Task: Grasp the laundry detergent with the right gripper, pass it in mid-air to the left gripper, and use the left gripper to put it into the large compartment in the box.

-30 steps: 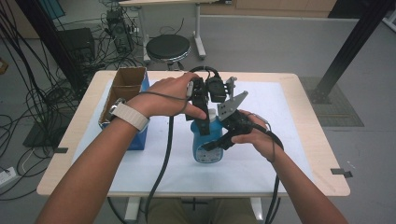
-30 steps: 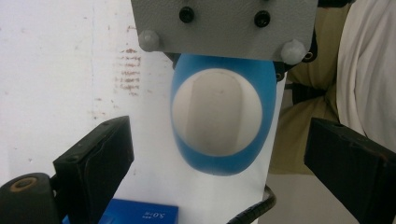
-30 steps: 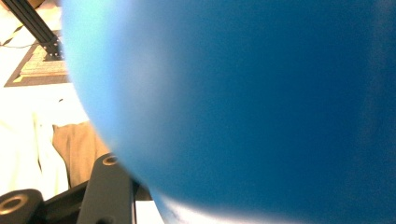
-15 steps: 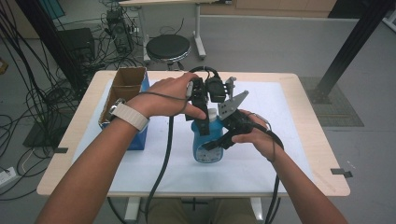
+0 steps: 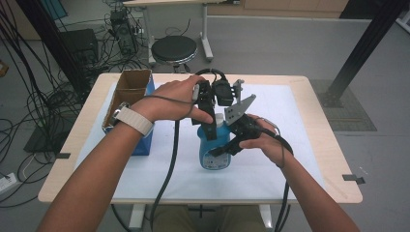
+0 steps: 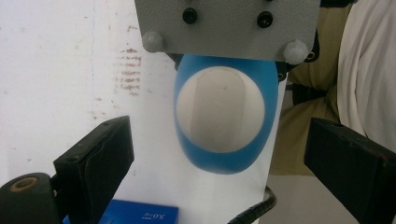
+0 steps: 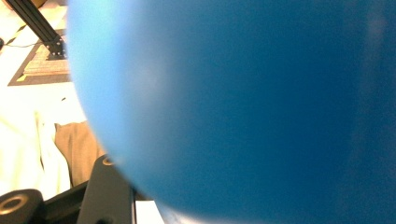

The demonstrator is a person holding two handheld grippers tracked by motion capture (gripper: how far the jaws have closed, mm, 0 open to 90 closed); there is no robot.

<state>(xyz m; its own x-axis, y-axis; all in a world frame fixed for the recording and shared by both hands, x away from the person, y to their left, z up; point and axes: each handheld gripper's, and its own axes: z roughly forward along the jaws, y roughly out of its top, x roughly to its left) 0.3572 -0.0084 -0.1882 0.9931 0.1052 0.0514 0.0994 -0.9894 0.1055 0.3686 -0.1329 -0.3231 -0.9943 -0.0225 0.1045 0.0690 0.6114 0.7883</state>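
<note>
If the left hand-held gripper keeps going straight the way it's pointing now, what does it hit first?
Probably the blue bottle: the left hand-held gripper looks straight down on its top, jaws wide apart either side. The right gripper's grey plate sits close beside that line; depth is unclear.

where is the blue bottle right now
In the high view the blue bottle stands upright near the middle of the white mat, between the two grippers and right of the cardboard box.

Your bottle (image 5: pixel 216 150) is bright blue with a white label, the sheet (image 5: pixel 290 130) at three o'clock white, speckled brown.
</note>
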